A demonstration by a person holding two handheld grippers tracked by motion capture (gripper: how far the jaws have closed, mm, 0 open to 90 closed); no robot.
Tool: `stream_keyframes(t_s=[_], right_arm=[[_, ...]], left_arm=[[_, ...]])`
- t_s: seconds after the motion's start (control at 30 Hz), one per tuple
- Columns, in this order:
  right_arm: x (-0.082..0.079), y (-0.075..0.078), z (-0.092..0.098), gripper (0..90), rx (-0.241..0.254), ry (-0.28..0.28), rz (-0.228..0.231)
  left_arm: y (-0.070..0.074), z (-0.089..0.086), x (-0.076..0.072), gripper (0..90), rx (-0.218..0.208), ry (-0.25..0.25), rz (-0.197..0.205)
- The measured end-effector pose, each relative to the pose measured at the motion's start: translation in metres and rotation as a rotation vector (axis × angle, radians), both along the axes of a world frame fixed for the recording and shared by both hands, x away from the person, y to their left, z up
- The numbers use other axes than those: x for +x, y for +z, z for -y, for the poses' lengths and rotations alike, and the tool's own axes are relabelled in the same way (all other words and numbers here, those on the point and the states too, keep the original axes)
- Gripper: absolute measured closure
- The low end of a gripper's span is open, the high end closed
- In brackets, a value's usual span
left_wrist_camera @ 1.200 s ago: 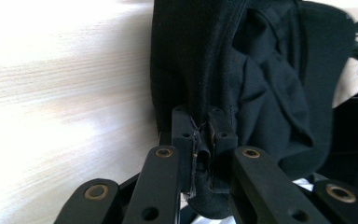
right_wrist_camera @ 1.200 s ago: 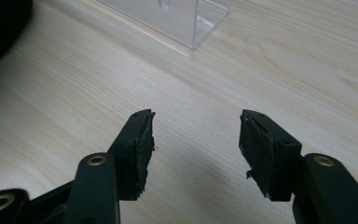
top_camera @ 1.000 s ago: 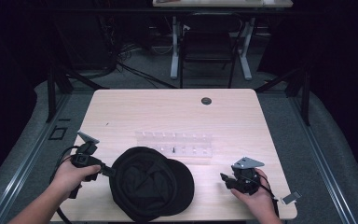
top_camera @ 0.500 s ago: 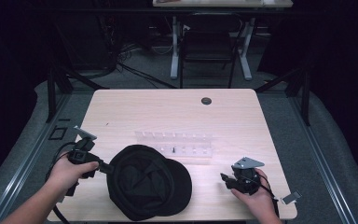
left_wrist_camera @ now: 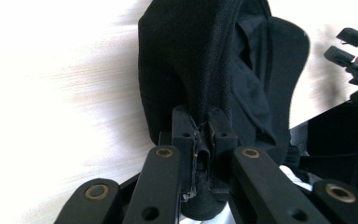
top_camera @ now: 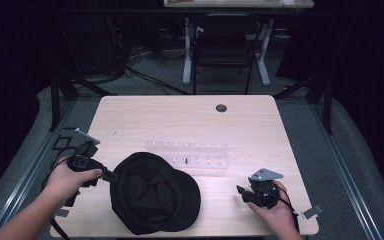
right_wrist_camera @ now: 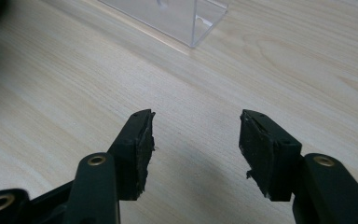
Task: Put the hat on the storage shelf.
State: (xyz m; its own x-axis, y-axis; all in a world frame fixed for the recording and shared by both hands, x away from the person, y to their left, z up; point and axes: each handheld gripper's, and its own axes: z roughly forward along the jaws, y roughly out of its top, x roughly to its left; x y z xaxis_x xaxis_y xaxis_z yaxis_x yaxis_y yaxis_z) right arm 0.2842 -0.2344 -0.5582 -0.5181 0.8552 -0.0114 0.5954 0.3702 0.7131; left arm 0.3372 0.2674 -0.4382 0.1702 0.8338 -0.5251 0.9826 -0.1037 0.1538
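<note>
Black cap (top_camera: 155, 199) lies upside down at the near edge of the table (top_camera: 190, 120), left of centre, inside facing up. Left gripper (top_camera: 111, 176) is clamped on the cap's left rim; in the left gripper view the fabric edge is pinched between closed jaws. Left hand (top_camera: 70, 180) comes in from near left, gripper pointing right. Right gripper (top_camera: 241, 193) sits near right, jaws apart over bare wood, holding nothing. Clear plastic rack (top_camera: 187, 156) lies just beyond the cap.

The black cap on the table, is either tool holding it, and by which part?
The left tool is shut on the black cap, pinching the fabric at the crown's edge, opposite the brim. The right tool is open and holds nothing.
</note>
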Motion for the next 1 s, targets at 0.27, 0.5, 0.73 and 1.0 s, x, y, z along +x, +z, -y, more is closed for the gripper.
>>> stream_keyframes(t_s=[0.27, 0.5, 0.73, 1.0], right_arm=[[0.0, 0.0, 0.0, 44.5, -0.004, 0.001, 0.002], [0.0, 0.0, 0.0, 44.5, -0.005, -0.005, 0.005], [0.0, 0.0, 0.001, 44.5, 0.005, -0.006, 0.002], [0.0, 0.0, 0.001, 44.5, 0.004, -0.01, 0.006]], left_arm=[[0.019, 0.006, 0.0, 84.7, 0.003, -0.027, 0.017], [0.033, 0.014, -0.001, 84.6, 0.01, -0.037, 0.022], [0.051, 0.024, -0.002, 84.7, 0.016, -0.046, 0.03], [0.068, 0.035, -0.004, 84.7, 0.001, -0.062, 0.031]])
